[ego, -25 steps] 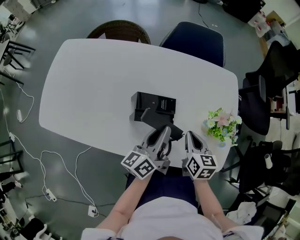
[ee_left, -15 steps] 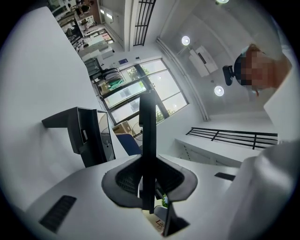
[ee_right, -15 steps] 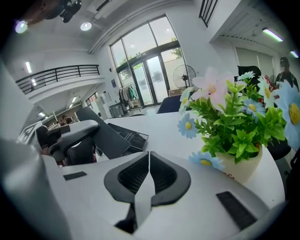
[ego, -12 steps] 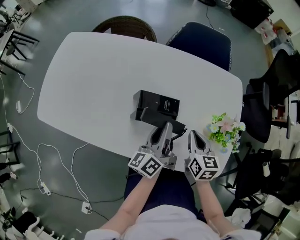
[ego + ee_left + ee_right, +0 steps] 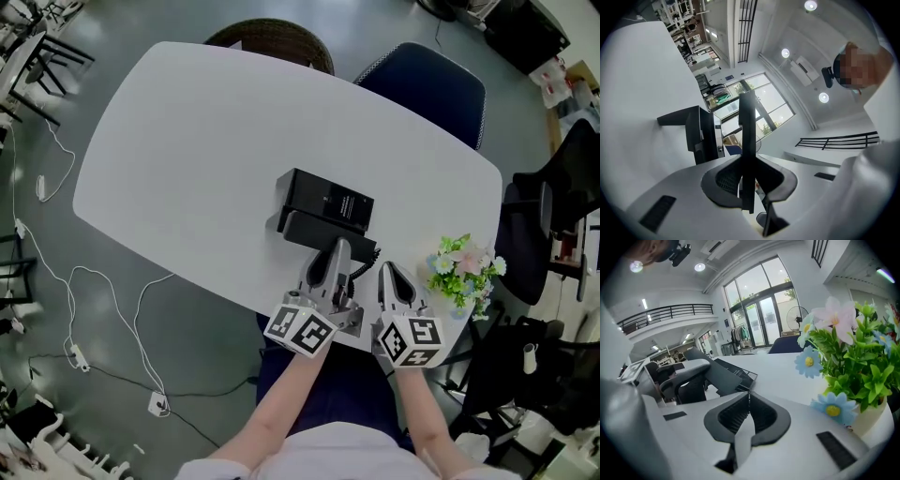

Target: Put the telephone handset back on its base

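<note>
- White table (image 5: 187, 141) lay below us, and the black base (image 5: 328, 199) sat on it, toward the near edge.
- We saw the handset (image 5: 314, 230) stretched along the base's near side and touching it. We could not tell whether it sat fully in its cradle.
- Our left gripper (image 5: 339, 247) reached in from the table's near edge, with its tips at the handset's right half.
- In the left gripper view the handset (image 5: 747, 136) showed edge-on as a thin black slab between the jaws, which were clamped on it. The base (image 5: 699, 136) stood just beyond it to the left, against the table top.
- Our right gripper (image 5: 384, 270) was just beside the left one, on its right, and pointed the same way.
- In the right gripper view its jaws were pressed together along one line, with nothing between them. The base showed past them as a dark slab, and the left gripper's grey body sat at the left.
- Flowers (image 5: 464, 267) in pink, blue and green stood near the table's right front corner, just right of the right gripper. In the right gripper view they (image 5: 848, 352) filled the right side, in a pale pot (image 5: 865, 418).
- At the table's far side we saw a blue chair (image 5: 427, 84) and a brown wicker chair (image 5: 272, 42).
- Pale cables (image 5: 112, 319) trailed over the grey floor to the left of the table.
</note>
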Available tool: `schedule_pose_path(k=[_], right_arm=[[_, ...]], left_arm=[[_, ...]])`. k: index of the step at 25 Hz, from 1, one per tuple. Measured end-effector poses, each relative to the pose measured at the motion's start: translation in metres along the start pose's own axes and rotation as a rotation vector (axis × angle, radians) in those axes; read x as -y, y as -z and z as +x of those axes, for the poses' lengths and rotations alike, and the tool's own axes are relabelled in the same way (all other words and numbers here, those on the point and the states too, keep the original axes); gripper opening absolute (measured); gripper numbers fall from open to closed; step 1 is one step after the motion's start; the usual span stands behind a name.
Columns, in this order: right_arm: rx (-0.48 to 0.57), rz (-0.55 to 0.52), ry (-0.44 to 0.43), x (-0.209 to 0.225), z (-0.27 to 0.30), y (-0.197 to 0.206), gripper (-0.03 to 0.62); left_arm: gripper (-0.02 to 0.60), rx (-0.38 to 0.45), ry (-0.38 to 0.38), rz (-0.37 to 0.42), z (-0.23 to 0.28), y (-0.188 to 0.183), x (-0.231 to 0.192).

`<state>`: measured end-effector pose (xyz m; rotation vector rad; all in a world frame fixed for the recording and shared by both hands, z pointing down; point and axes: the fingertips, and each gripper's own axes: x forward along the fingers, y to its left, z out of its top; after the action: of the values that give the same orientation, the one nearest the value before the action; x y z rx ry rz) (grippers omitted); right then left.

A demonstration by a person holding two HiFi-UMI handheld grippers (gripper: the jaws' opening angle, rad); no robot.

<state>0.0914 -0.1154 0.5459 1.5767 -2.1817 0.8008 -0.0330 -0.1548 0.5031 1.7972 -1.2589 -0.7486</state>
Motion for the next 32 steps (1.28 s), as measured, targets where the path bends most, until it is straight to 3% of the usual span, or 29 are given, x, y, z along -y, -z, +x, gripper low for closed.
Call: schedule_pose_path(k=[12, 23, 32], right_arm=[[0.013, 0.018, -0.006, 0.008, 0.002, 0.002, 0.034], [0.012, 0.014, -0.004, 0.006, 0.007, 0.002, 0.034], [0.006, 0.022, 0.0, 0.006, 0.007, 0.004, 0.034]], left_arm=[[0.077, 0.013, -0.108, -0.052, 0.003, 0.004, -0.03], [0.077, 0.022, -0.112, -0.096, 0.007, 0.005, -0.042], [0.077, -0.021, -0.14, -0.139, 0.009, 0.009, -0.047]])
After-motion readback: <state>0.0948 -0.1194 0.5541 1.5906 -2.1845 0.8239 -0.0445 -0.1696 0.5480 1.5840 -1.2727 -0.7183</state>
